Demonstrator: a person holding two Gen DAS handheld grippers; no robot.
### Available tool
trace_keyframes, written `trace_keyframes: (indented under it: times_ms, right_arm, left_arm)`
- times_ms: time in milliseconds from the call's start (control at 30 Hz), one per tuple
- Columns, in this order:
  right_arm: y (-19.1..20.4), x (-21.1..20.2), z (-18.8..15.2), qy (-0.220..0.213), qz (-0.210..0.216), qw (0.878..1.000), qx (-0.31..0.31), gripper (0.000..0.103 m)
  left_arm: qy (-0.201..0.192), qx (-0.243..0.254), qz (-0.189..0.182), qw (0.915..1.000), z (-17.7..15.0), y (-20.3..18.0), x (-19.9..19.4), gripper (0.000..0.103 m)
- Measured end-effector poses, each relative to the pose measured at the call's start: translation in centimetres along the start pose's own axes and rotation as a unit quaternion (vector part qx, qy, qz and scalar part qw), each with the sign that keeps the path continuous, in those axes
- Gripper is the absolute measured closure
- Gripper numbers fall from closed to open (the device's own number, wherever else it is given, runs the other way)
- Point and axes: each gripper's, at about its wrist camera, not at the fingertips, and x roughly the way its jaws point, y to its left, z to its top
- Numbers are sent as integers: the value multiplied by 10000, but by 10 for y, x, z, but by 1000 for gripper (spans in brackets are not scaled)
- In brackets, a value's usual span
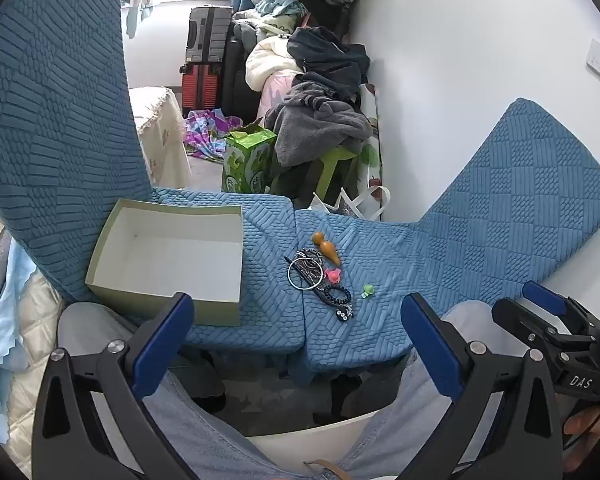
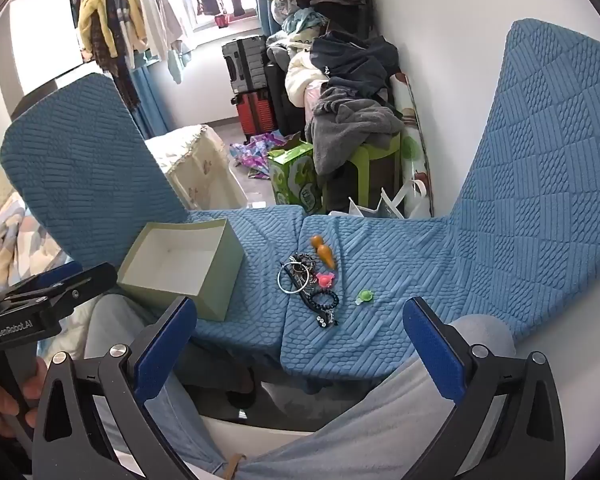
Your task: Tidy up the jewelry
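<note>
An empty pale green box [image 1: 168, 256] [image 2: 182, 266] with a white inside sits on the left blue chair seat. To its right lies a small jewelry pile [image 1: 314, 276] [image 2: 306, 280]: a silver bangle [image 1: 305, 276] [image 2: 293, 280], a black beaded bracelet [image 1: 337, 294] [image 2: 325, 300], an orange gourd charm [image 1: 327, 249] [image 2: 324, 253], a pink piece [image 1: 333, 275] [image 2: 325, 279] and a green piece [image 1: 367, 290] [image 2: 365, 296]. My left gripper [image 1: 296, 312] and right gripper [image 2: 300, 316] both hang open above the person's knees, short of the seats, with nothing between the fingers.
Two blue-covered chairs [image 1: 512, 200] [image 2: 80, 168] face me with backs rising left and right. Behind them are a green carton [image 1: 246, 164], a green stool under a heap of clothes [image 1: 320, 120], suitcases [image 1: 206, 60] and a white wall. The person's jeans-clad legs [image 2: 380, 420] fill the foreground.
</note>
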Motion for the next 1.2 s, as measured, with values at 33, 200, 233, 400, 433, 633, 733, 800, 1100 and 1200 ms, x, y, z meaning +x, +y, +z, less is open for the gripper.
trace_keyframes:
  times_ms: [33,200,233,400,433,633,733,800,1100,1200]
  right_arm:
    - [0,0,0,-26,-14,10000,-25,0]
    - [2,-5,0,-55,-24,10000,-45,0]
    - [2,-7,0,-65,-26,10000,-53,0]
    - [3,5,5,53,-38,10000,-54,0]
    - [3,6,4,64,-41,10000,-56,0]
    - [1,5,1,82,-65,9999,-49,0]
    - [0,7,1,90,-88,9999,-59,0]
    - [0,9,-1,89,-111,9999,-62,0]
    - [-2,25,-9,187,-114,9997,-88,0]
    - [-1,31,-15,216,-139,9996,-134,0]
  left_arm:
    - [5,-3,-1,10000,0,0,0,0]
    - [-35,-36,2,10000,1,2,-3,0]
    - [-38,-42,-2,10000,1,2,-4,0]
    - [17,-15,15,10000,4,-2,-3,0]
    - [18,-27,19,10000,5,-2,-3,0]
    - [-14,-37,44,10000,3,-2,1,0]
    - [-28,-59,82,9999,2,-2,2,0]
    - [-53,-72,109,9999,1,2,3,0]
    - [-112,-83,324,9994,-5,6,14,0]
    - [-125,-68,369,9992,-5,9,14,0]
